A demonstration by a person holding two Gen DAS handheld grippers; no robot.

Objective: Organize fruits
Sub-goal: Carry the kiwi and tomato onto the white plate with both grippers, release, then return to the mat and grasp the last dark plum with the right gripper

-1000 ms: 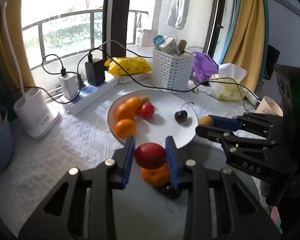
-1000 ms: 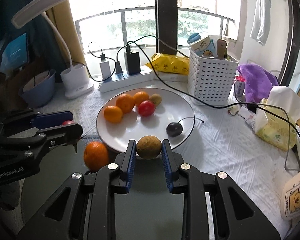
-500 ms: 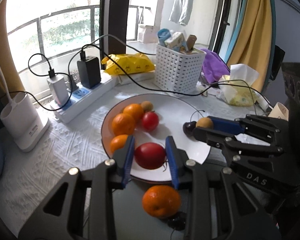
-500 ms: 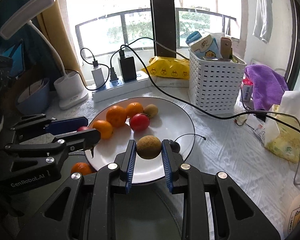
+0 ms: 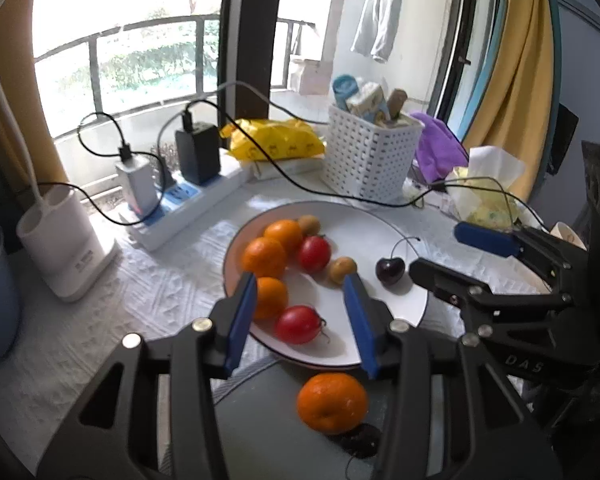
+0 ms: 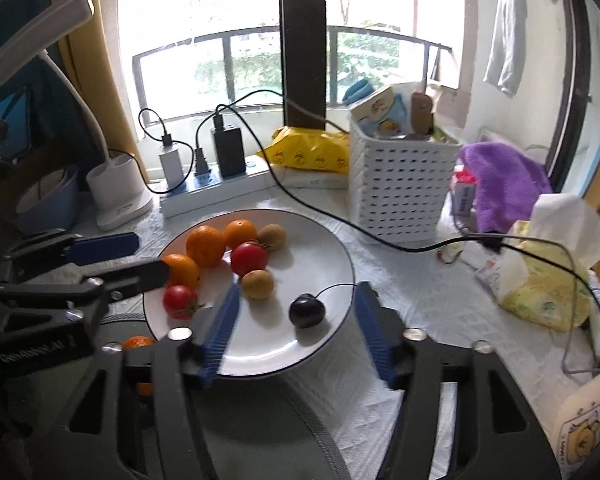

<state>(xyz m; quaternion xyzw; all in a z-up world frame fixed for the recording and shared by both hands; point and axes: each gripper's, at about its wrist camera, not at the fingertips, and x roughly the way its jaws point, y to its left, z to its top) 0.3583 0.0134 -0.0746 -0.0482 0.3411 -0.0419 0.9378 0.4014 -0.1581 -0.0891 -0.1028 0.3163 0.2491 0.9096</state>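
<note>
A white plate (image 5: 364,232) (image 6: 312,256) holds three oranges, two tomatoes, two kiwis and a dark cherry (image 6: 307,312). My left gripper (image 5: 300,312) hovers over the plate's near edge with its jaws opening. The red tomato (image 5: 300,324) lies on the plate between them, untouched by the pads. My right gripper (image 6: 296,320) is opening wide over the plate's near right part. The kiwi (image 6: 257,283) rests free just beyond its left finger. One orange (image 5: 332,402) sits on the grey mat in front of the plate.
Behind the plate stand a white basket (image 6: 400,192), a power strip with chargers (image 6: 216,184) and a yellow bag (image 6: 312,152). A black cable (image 6: 380,240) crosses the cloth. A tissue pack (image 6: 548,280) lies right; a lamp base (image 5: 60,248) and blue bowl lie left.
Both grippers advanced over the plate, then spread their jaws. The left one let go of the tomato and the right one let go of the kiwi; both fruits now lie on the plate.
</note>
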